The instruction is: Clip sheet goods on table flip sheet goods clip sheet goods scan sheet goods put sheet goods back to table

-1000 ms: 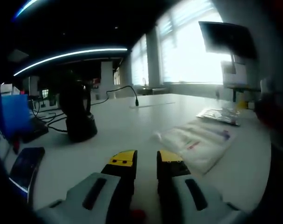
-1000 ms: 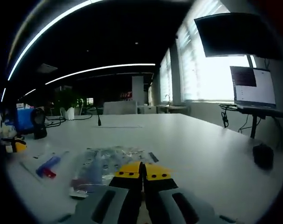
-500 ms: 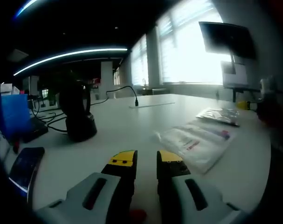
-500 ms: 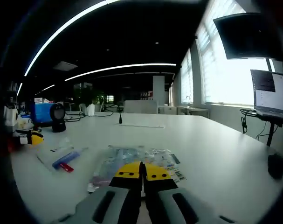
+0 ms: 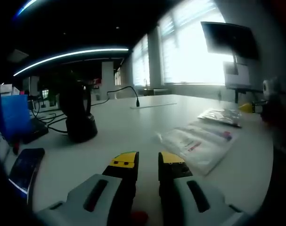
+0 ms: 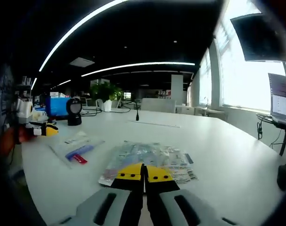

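left tongs [image 5: 148, 162] slightly parted over table [image 5: 128, 127], right tongs [image 6: 143, 172] closed above clear packet [image 6: 147, 157]

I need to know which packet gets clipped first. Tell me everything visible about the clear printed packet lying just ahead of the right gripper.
The clear printed packet is a flat, glossy plastic sleeve with pale bluish and multicoloured print and a barcode label near its right corner. It lies flat on the white table, right of a smaller packet with blue and red contents. Its near edge sits at the yellow tips of the right gripper, whose jaws are shut together; whether they pinch it is unclear.
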Demonstrator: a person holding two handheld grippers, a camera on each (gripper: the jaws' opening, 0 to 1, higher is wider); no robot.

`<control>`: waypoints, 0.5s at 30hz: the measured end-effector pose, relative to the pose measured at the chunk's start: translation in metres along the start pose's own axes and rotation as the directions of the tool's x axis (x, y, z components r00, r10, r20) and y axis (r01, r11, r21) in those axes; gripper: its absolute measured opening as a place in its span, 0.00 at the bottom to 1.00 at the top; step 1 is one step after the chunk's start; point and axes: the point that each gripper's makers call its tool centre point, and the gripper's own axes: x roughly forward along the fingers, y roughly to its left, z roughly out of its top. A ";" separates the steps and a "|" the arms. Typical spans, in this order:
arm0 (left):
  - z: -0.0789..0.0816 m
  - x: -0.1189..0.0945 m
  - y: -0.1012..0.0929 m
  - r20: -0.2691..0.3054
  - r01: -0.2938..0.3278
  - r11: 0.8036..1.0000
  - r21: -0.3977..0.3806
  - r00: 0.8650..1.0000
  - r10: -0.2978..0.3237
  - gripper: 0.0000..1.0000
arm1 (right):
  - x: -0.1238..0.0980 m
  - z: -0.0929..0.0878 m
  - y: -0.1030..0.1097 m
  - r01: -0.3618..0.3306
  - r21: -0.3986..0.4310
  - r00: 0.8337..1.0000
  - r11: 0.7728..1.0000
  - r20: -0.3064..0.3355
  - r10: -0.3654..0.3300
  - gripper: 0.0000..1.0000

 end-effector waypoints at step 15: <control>0.001 0.000 0.001 0.005 0.002 1.000 -0.004 1.000 -0.002 0.08 | -0.006 -0.002 0.017 -0.130 0.013 0.991 0.991 0.041 0.129 0.00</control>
